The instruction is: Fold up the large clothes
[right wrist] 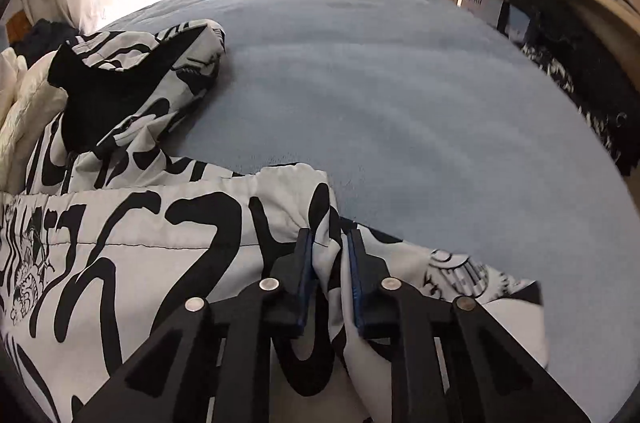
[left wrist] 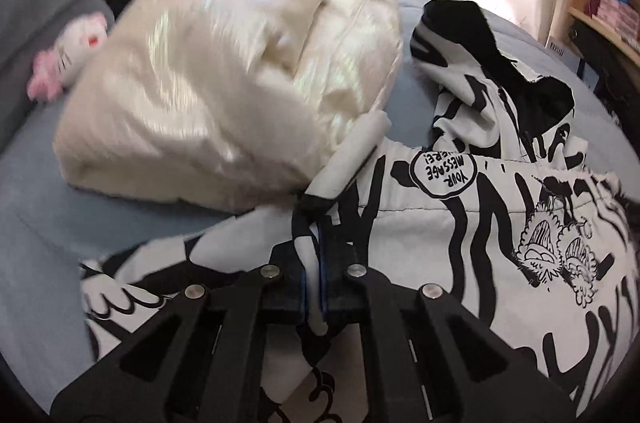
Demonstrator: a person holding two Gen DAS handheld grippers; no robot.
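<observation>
So this is the grab step. The black-and-white printed jacket (left wrist: 460, 223) is sprawled on the blue bed (right wrist: 400, 103), just beside the cream duvet (left wrist: 220, 83). The left gripper (left wrist: 314, 263) is pinched tight on a fold of it; the right gripper (right wrist: 326, 279) is nearly closed around a bunched edge. My guess for the next bit: lift both corners together and carry them away from the duvet, keeping the fabric taut so it folds flat.

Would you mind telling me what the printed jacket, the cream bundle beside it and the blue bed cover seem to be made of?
Printed jacket: likely a thin woven synthetic, matte, creasing softly with stitched seams. Cream bundle: probably a glossy padded synthetic, judging by its sheen and puffy folds. Bed cover: looks like soft fleece or brushed cotton, matte and slightly fuzzy.
</observation>
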